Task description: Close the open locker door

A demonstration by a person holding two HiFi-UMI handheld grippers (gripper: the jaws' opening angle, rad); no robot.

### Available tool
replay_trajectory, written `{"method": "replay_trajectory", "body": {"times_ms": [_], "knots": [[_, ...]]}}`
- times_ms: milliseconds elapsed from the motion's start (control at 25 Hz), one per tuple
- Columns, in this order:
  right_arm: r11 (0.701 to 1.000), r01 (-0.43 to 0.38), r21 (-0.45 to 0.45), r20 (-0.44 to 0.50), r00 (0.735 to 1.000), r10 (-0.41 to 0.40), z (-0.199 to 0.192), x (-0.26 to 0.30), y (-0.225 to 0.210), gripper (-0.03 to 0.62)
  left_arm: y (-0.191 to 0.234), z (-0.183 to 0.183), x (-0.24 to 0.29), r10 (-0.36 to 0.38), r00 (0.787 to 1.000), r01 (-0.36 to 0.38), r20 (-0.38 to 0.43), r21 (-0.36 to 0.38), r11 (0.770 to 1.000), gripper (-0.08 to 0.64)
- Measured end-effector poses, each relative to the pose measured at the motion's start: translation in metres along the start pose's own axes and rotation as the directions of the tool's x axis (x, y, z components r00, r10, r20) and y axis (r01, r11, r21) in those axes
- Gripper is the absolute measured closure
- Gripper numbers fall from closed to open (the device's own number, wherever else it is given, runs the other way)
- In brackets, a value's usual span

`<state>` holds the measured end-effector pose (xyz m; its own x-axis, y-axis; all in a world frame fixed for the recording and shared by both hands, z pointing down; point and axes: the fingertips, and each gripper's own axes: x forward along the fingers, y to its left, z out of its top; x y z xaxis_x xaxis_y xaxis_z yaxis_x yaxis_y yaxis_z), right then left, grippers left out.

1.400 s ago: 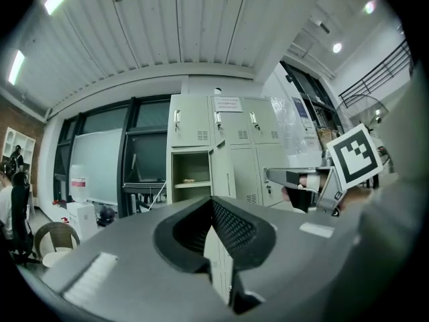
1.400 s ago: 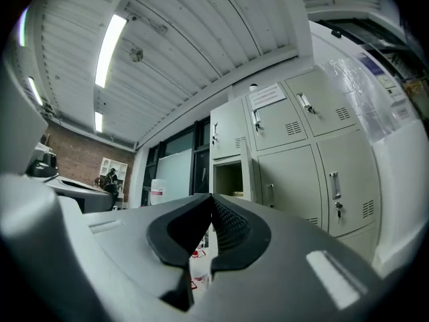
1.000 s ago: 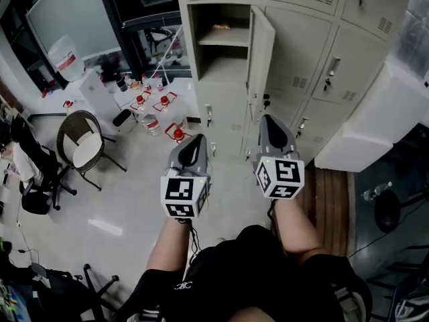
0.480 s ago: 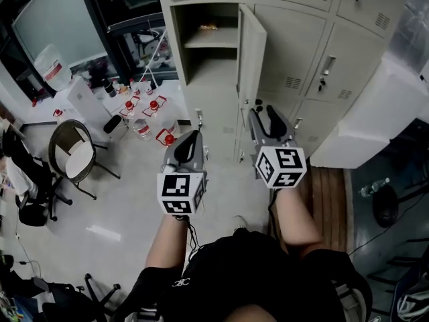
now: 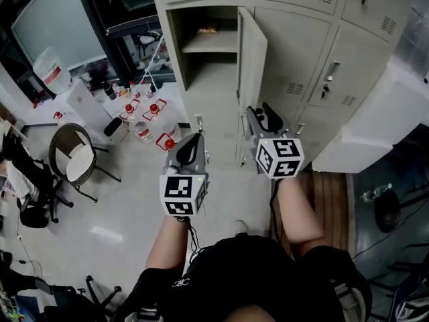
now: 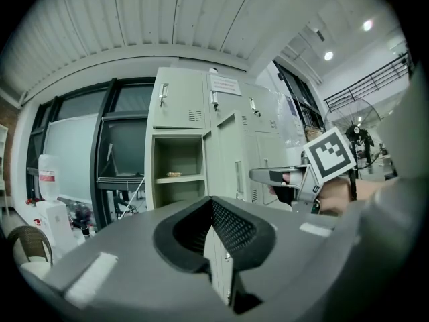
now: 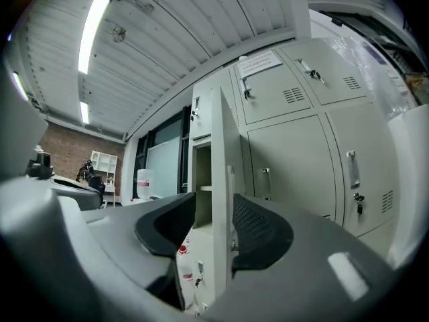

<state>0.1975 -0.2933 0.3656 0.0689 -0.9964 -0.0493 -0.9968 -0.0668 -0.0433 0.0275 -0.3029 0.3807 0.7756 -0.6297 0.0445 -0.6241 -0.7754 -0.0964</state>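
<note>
The grey locker door (image 5: pixel 251 52) stands open, edge-on to me, hinged on the right of its open compartment (image 5: pixel 209 59), which has one shelf. My right gripper (image 5: pixel 259 116) reaches toward the door's lower front edge. In the right gripper view its jaws (image 7: pixel 213 210) are opening, and the door edge (image 7: pixel 224 153) shows in the gap between the pads without either pad pressing on it. My left gripper (image 5: pixel 190 145) hangs lower and to the left, over the floor and pointed at the lockers; its pads (image 6: pixel 213 203) meet, holding nothing. The left gripper view also shows the door (image 6: pixel 234 156).
Closed lockers (image 5: pixel 301 52) fill the wall to the right. A white cabinet (image 5: pixel 379 113) juts out at the right. Red-capped bottles (image 5: pixel 144 113) stand on the floor left of the lockers, with a round chair (image 5: pixel 80 156) and a water jug (image 5: pixel 50 62) further left.
My right gripper has gone from shut to open and has shifted left, up to the door's edge. The left gripper has hardly moved.
</note>
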Motion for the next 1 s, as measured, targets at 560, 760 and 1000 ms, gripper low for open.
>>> {"method": "replay_trajectory", "body": {"times_ms": [560,760,1000], "knots": [[0.992,-0.121,0.039,-0.054,0.991,0.123,-0.006,0.030,0.004,0.489,0.015,-0.006,0.023,0.023,1.000,-0.023,-0.015,0.008,1.000,0.558],[0.993,-0.105,0.056,-0.079,0.991,0.109,-0.008,0.040,0.021,0.488,0.019,-0.005,0.022,0.035,0.999,-0.035,-0.010,0.009,0.999,0.560],[0.996,-0.056,0.069,-0.095,0.994,0.062,-0.010,0.052,0.037,0.488,0.029,-0.009,0.011,0.067,0.998,-0.067,-0.016,-0.005,0.998,0.560]]}}
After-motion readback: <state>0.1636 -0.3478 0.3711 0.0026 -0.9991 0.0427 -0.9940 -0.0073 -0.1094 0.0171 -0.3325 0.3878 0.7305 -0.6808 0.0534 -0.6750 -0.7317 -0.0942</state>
